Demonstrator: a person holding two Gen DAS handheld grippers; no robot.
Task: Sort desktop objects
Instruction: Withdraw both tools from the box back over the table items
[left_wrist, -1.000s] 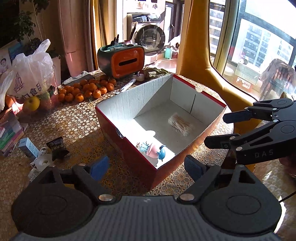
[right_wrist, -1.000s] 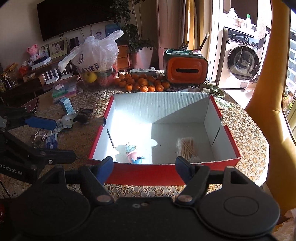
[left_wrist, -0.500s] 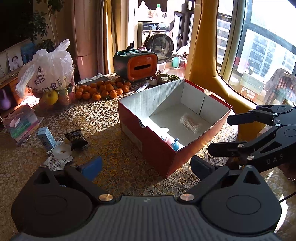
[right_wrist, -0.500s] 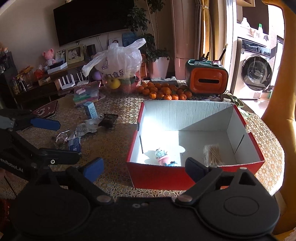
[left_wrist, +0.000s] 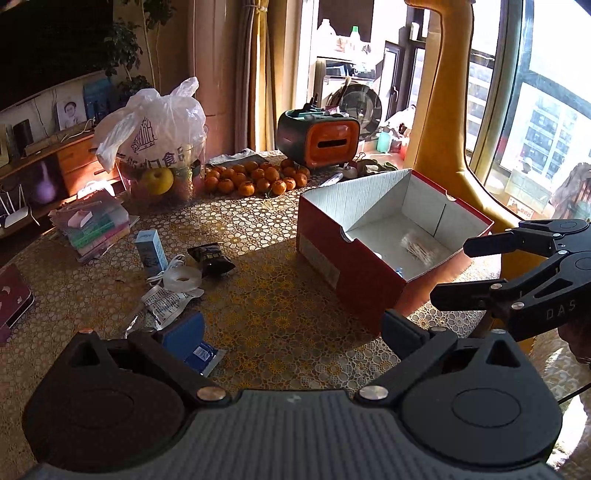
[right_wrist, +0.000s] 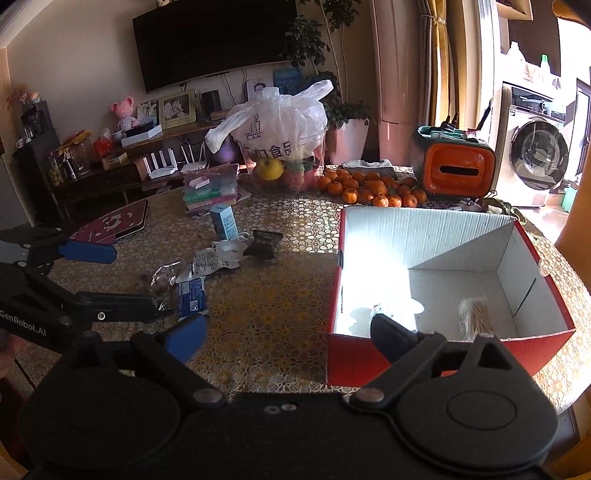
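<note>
Here, the left gripper (right_wrist: 122, 284), lettered "GenRobot.AI", and the right gripper (left_wrist: 465, 271), marked "DAS", are both hovering wide apart and empty over the lace-patterned table (left_wrist: 280, 310). The red box (right_wrist: 436, 354) is holding what may be toothpicks (right_wrist: 474, 317). Loose packets (right_wrist: 192, 295) are lying left of it. Printed Chinese characters are showing on the white bag (right_wrist: 280, 125), beside sunlit tangerines (right_wrist: 373, 190).

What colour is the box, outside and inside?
The box is red outside and white with fine ribbing inside; the right wrist view shows it best.
</note>
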